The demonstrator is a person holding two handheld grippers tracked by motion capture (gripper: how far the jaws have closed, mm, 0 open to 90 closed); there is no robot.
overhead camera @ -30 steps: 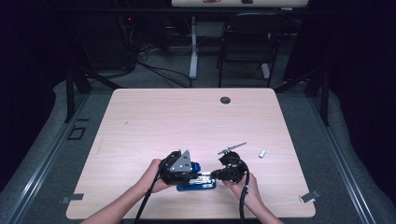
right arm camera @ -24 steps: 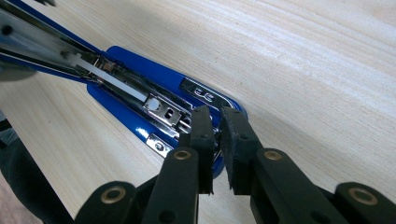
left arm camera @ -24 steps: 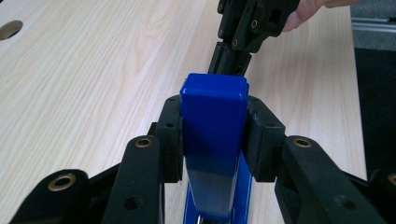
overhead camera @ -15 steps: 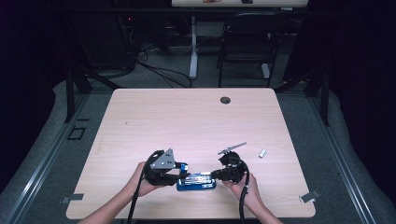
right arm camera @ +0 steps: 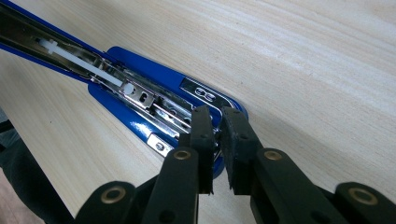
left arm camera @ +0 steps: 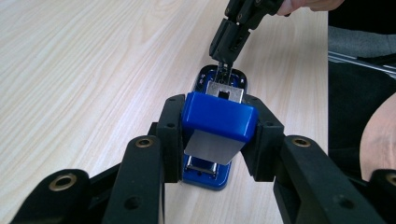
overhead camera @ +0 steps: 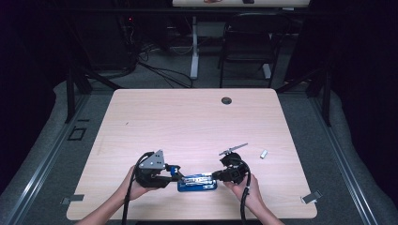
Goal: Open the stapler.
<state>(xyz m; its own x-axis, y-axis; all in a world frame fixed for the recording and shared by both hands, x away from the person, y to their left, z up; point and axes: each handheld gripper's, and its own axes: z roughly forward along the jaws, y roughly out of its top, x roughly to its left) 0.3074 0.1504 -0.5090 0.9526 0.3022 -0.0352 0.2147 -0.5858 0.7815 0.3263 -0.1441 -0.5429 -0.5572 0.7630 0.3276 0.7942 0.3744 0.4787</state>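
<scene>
A blue stapler (overhead camera: 197, 183) lies open near the table's front edge. In the left gripper view my left gripper (left arm camera: 217, 123) is shut on the stapler's blue top cover (left arm camera: 219, 114), which is swung up and back over the blue base (left arm camera: 205, 176). In the high view my left gripper (overhead camera: 174, 175) stands at the stapler's left end and my right gripper (overhead camera: 217, 176) at its right end. In the right gripper view my right gripper (right arm camera: 215, 135) pinches the front end of the metal staple magazine (right arm camera: 140, 95), its jaws nearly together.
A thin metal rod (overhead camera: 233, 149) and a small silver piece (overhead camera: 264, 153) lie on the table (overhead camera: 187, 122) right of the stapler. A round cable hole (overhead camera: 226, 100) sits near the far edge. A chair (overhead camera: 244, 42) stands beyond the table.
My left gripper has moved left with the blue cover in it. The right gripper and the stapler's base have stayed where they were.
</scene>
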